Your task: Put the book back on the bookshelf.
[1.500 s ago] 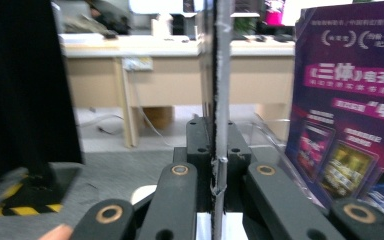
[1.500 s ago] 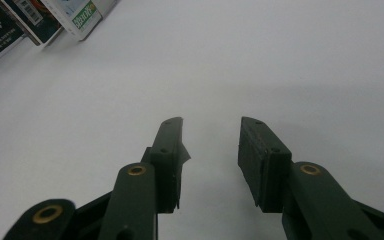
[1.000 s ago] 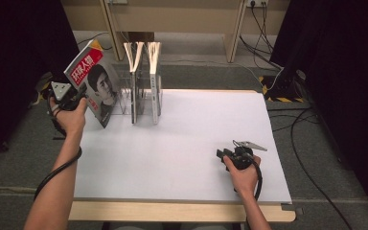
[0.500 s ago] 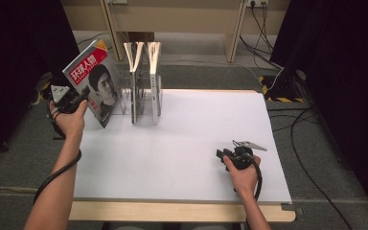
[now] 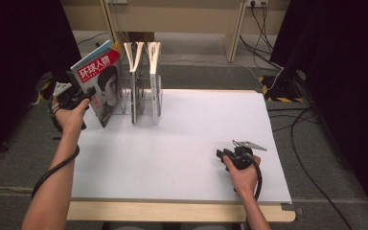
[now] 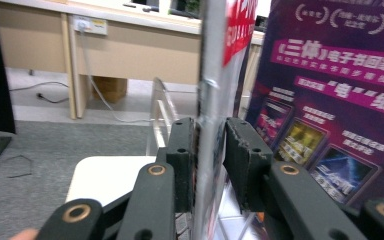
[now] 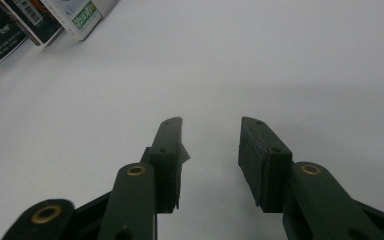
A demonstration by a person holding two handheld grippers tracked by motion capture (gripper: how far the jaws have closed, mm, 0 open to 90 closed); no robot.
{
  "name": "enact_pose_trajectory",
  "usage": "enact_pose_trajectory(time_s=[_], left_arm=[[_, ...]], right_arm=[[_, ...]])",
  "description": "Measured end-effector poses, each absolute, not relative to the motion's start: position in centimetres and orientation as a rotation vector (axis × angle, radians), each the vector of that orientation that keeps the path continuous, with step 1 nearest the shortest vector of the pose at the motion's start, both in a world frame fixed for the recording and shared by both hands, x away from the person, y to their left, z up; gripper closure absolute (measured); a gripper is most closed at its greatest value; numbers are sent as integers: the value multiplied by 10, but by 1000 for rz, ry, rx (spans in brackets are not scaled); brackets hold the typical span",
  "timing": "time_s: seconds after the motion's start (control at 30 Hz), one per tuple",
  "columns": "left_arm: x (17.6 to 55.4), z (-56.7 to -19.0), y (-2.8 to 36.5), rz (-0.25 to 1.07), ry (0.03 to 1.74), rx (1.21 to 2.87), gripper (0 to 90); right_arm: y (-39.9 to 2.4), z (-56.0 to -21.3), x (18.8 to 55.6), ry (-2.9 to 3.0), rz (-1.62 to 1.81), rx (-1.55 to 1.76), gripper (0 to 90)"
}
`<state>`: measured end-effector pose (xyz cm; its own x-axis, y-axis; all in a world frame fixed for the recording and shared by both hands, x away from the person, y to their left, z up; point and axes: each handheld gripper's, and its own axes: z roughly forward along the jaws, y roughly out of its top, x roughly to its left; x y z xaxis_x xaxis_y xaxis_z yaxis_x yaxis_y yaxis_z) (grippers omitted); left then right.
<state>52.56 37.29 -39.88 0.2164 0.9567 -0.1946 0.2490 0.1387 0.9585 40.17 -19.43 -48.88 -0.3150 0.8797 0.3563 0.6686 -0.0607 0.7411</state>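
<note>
the left gripper (image 5: 87, 94) sits at the far left edge of the white table (image 5: 182, 158). the spine edge of the magazine (image 5: 100, 81) stands between its two jaws in the left gripper view (image 6: 207, 165); these jaws have just been closing, one pad lies against the cover, and a thin gap shows at the other, so a firm grip cannot be confirmed. the magazine stands tilted, just left of the clear rack (image 5: 141, 103) holding two upright magazines. the right gripper (image 5: 223, 155) rests near the right side of the table, jaws moderately apart (image 7: 211, 160), nothing between them.
</note>
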Motion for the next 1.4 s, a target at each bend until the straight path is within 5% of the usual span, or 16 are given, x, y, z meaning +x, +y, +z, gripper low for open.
enact_pose_trajectory(time_s=[0.2,0.43,0.7,0.87,1.17,1.4], left_arm=[[533,-402,361,763,1254,1386,648],[543,-399,348,752,1239,1468,668],[546,-390,341,763,1280,1533,855],[544,-390,345,799,1313,1495,862],[529,-398,360,910,1404,1188,864],[530,-398,355,975,1371,1210,863]], right_arm=[[-194,-488,401,1978,1316,1677,619],[-196,-490,403,1984,1314,1664,617],[-196,-490,402,1987,1311,1682,614],[-196,-490,402,1992,1310,1685,614],[-195,-491,403,1990,1312,1683,614],[-197,-490,403,1983,1314,1693,614]])
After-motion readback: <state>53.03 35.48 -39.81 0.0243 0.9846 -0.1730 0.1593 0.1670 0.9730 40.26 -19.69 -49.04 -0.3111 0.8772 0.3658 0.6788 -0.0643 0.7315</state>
